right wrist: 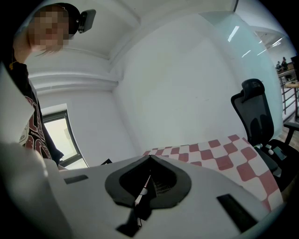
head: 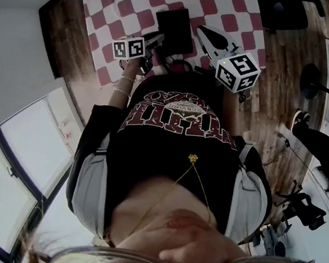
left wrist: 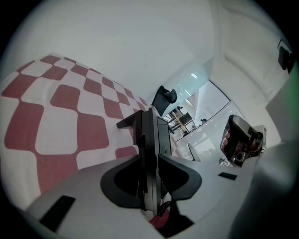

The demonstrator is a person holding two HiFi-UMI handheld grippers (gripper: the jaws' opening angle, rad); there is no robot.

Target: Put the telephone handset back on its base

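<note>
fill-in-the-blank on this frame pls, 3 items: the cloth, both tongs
1. The tablecloth is checked white and ____.
2. The right tongs are ____, with nothing between them.
3. The telephone part standing between the left tongs is ____ in colour.
Missing words: red; shut; black.

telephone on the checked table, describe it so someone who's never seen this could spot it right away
At the top of the head view, find the table under the red and white checked cloth. Near the middle of the cloth lies the telephone, just past the tip of the left tool. It is a flat, solid black slab, the only plain dark shape against the checks.
</note>
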